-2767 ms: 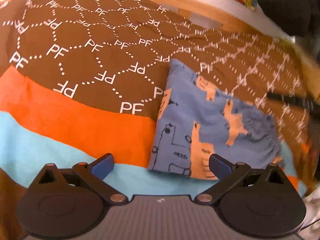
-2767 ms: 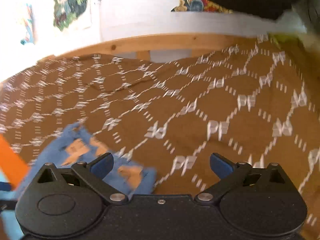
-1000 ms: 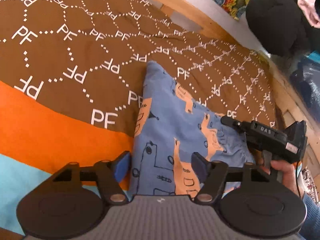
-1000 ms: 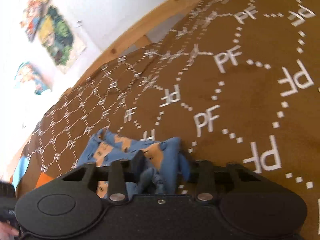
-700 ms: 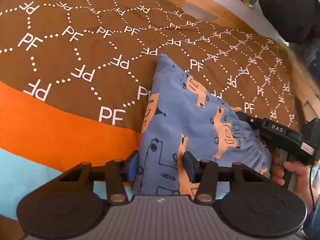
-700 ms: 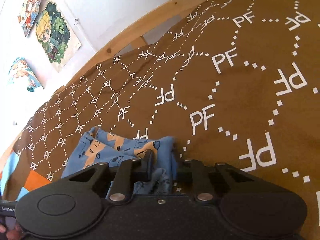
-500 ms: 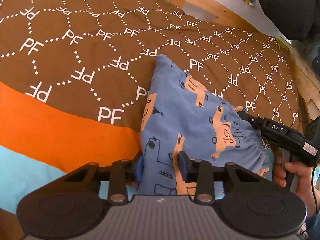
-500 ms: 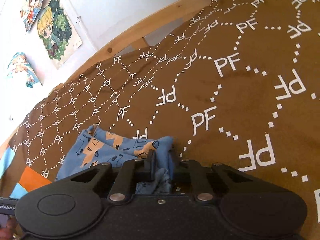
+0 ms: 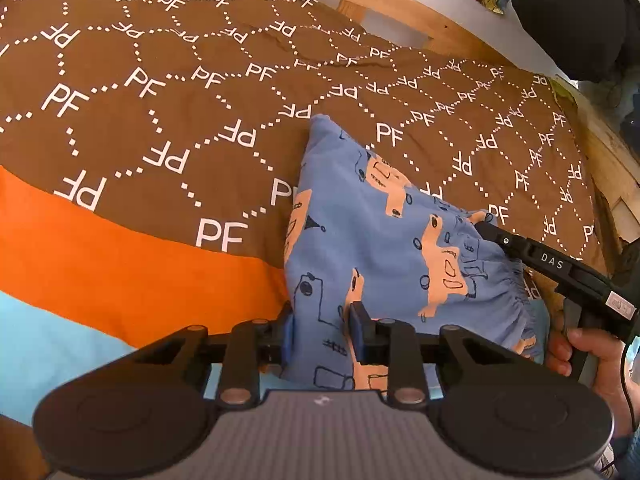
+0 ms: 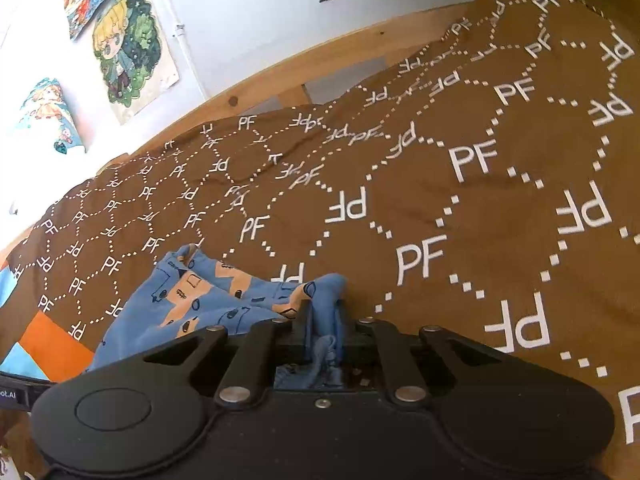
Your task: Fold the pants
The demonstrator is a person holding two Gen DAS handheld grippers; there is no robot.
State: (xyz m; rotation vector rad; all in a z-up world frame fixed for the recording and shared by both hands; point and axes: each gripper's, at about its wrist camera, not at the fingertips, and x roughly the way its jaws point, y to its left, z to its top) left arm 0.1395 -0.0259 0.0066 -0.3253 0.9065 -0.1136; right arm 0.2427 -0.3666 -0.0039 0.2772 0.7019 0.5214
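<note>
The blue pants [image 9: 384, 240] with orange animal prints lie folded on the brown bedspread [image 9: 160, 112]. My left gripper [image 9: 320, 330] is shut on the near left corner of the pants. My right gripper [image 10: 324, 336] is shut on the bunched elastic waistband end of the pants [image 10: 224, 300]. The right gripper also shows in the left wrist view [image 9: 486, 229], gripping the far right corner, held by a hand [image 9: 580, 356].
The bedspread has a brown "PF" pattern, an orange band [image 9: 120, 264] and a light blue band [image 9: 48, 340]. A wooden bed frame [image 9: 400, 4] runs along the far side. Posters [image 10: 128, 48] hang on the wall. A dark bundle [image 9: 568, 12] sits at the far right.
Both grippers went from open to shut on the pants: the left closed on the near left corner, the right on the waistband. The right end of the fabric is lifted slightly.
</note>
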